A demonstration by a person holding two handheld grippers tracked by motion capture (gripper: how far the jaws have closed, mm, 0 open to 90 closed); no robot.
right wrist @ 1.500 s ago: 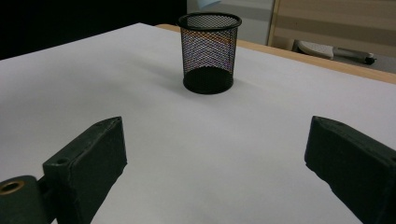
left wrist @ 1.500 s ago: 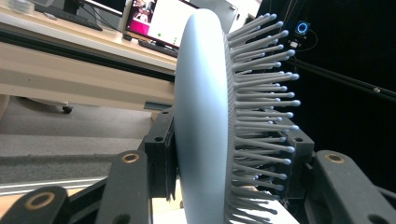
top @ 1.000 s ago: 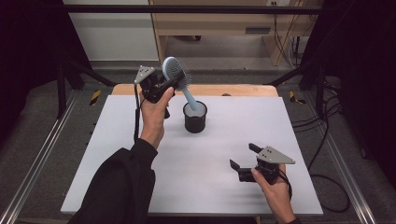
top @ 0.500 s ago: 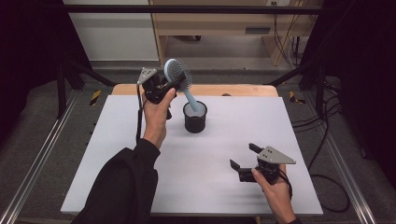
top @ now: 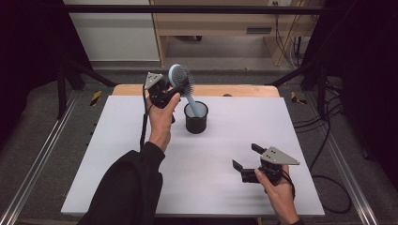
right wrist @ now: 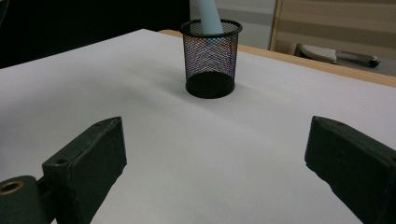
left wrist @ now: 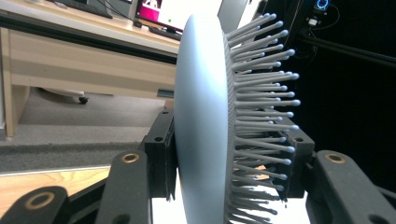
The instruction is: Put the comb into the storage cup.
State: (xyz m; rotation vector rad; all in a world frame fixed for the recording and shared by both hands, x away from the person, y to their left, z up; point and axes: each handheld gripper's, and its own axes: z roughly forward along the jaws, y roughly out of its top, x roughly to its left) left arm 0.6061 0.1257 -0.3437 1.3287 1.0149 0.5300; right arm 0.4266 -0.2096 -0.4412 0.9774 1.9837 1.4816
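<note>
Hairbrush (top: 180,80): pale blue, held by its head in the left gripper (top: 165,92), with the handle slanting down into the black mesh cup (top: 195,118). In the left gripper view the jaws are clamped on the hairbrush (left wrist: 205,121), one pad on the smooth back, the other pressed into the bristles. The brush head stands above and to the left of the cup; the handle tip is inside the rim, though whether it reaches the bottom cannot be told.

Right gripper (top: 248,161): jaws wide apart, nothing between them, resting low over the worktop (top: 117,154), well apart from the cup on its near right side. Its own view shows the cup (right wrist: 210,58) ahead with the handle rising out of it.

Risks noted:
1. The cup is light, open mesh and unrestrained. Any sideways pull on the slanted handle may lever the rim and tip or drag the cup across the worktop.
2. The grip on the bristle side is soft; bristles could flex and let the head twist or slip.
3. If released now, the heavy head overhanging the rim may topple the cup towards the left.
</note>
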